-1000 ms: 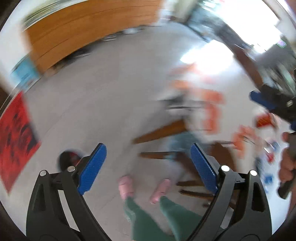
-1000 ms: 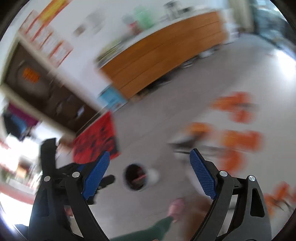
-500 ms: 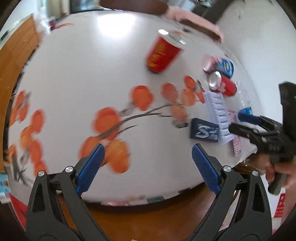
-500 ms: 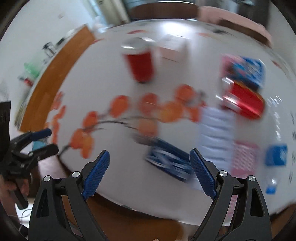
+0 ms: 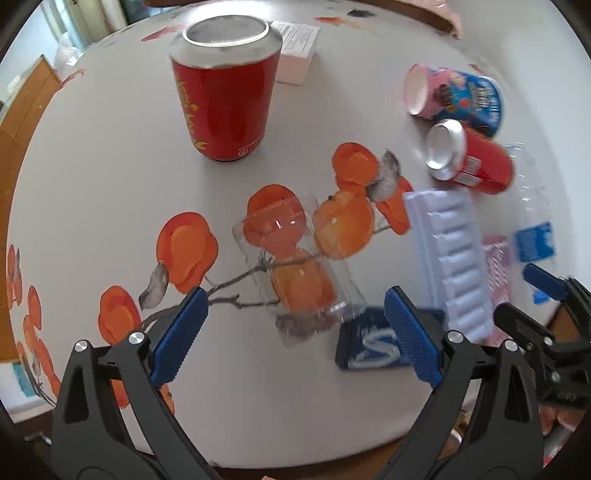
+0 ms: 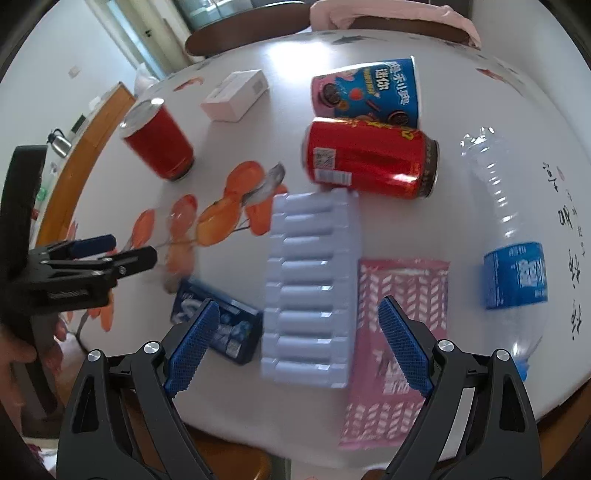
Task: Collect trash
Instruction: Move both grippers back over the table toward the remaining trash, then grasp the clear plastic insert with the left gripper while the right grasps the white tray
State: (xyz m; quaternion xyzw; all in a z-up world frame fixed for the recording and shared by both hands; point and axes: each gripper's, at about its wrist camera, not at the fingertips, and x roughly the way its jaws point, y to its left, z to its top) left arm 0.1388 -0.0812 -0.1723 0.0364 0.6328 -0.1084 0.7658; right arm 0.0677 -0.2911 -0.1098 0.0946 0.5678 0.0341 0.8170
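Trash lies on a white round table printed with orange fruit. A clear plastic cup lies on its side just ahead of my open left gripper. An upright red can, a lying red can, a snack cup, a white plastic tray and a dark blue packet are there too. My right gripper is open above the tray, between the blue packet and a pink wrapper. A clear bottle lies to the right.
A white box sits at the back of the table. The lying red can and snack cup lie behind the tray. Chairs stand beyond the far edge. A wooden counter stands at the left.
Both grippers swung up from the floor to the table, then moved in closer over the trash. Both stay open and empty.
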